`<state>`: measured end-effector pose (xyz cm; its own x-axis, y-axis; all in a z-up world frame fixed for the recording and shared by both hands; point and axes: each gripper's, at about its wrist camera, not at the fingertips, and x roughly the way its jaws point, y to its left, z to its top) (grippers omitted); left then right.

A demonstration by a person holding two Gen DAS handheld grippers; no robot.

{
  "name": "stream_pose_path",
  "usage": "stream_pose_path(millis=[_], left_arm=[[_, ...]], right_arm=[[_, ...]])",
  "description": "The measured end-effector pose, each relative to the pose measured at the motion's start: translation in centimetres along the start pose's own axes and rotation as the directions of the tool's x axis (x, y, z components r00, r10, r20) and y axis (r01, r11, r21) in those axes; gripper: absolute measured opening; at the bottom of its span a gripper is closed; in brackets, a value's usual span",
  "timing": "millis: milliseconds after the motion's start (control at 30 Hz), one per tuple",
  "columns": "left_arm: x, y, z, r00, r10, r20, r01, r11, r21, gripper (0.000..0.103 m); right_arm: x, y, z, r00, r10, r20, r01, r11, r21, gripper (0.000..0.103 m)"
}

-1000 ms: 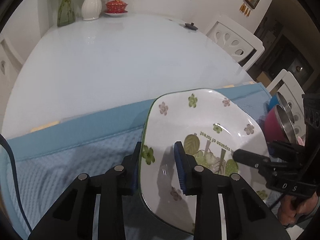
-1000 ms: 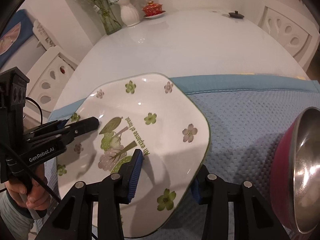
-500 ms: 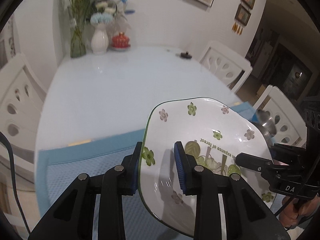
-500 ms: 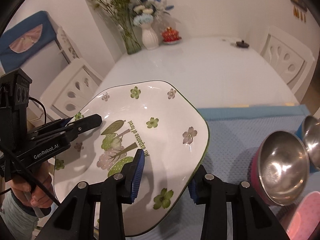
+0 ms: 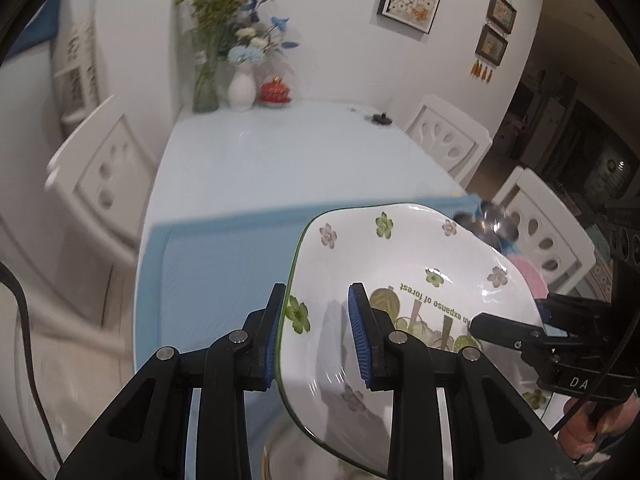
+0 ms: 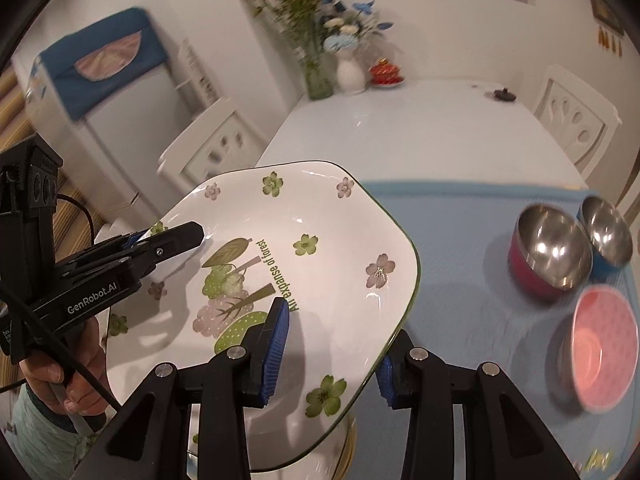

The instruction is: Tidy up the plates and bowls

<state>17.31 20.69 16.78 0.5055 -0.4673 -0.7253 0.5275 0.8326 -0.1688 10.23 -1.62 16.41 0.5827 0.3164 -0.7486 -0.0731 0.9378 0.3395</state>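
Here, above a dining table's near edge, two hand-held grippers are sharing one load: the left gripper (image 5: 316, 336) is clamping its blue-padded fingers over the left rim of a white floral plate (image 5: 400, 280), one finger under the rim and one inside, while the right gripper (image 6: 332, 344) is pinching the opposite rim the same way. The squarish, green-edged plate, printed with flowers and a line of lettering, is hanging tilted in the air over the left part of a blue mat (image 6: 460, 240), clear of its surface. Further right on the mat, a red-walled steel bowl (image 6: 550, 252) is sitting just beside a blue-walled steel bowl (image 6: 606, 230), with a pink bowl (image 6: 600, 344) lying nearer the viewer. At the table's far end, a white vase (image 6: 350, 72) of flowers is standing against the wall.
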Motion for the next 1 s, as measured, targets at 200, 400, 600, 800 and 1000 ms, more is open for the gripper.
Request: stream_pose_path(millis=[200,400,600,800,1000], left_arm=[[-2.1,0.0,-7.2,0.998,0.020,-0.065,-0.026,0.996,-0.091,0.027],[-2.3,-0.4,-13.1,0.989,0.020,-0.148,-0.041,0.989,-0.142,0.027],[-2.2,-0.1,-15.3,0.986,0.017,-0.168,-0.045,0.986,-0.162,0.027],[-1.1,0.7,-16.0,0.982,0.030,-0.185,-0.063,0.982,-0.176,0.027],[-0.4,1.2,-16.0,0.983,0.034,-0.178,-0.069,0.979,-0.193,0.027]], right_arm=[[-0.8,2.7,-6.3,0.997,0.008,-0.079,-0.015,0.996,-0.083,0.038],[-0.7,3.5,-11.5,0.989,-0.010,-0.144,-0.012,0.989,-0.149,0.038],[-0.1,3.4,-13.8,0.985,-0.013,-0.174,-0.016,0.987,-0.162,0.038],[1.2,3.7,-14.9,0.978,-0.037,-0.205,0.000,0.984,-0.177,0.038],[3.3,2.4,-14.9,0.963,-0.051,-0.264,0.011,0.989,-0.150,0.037]])
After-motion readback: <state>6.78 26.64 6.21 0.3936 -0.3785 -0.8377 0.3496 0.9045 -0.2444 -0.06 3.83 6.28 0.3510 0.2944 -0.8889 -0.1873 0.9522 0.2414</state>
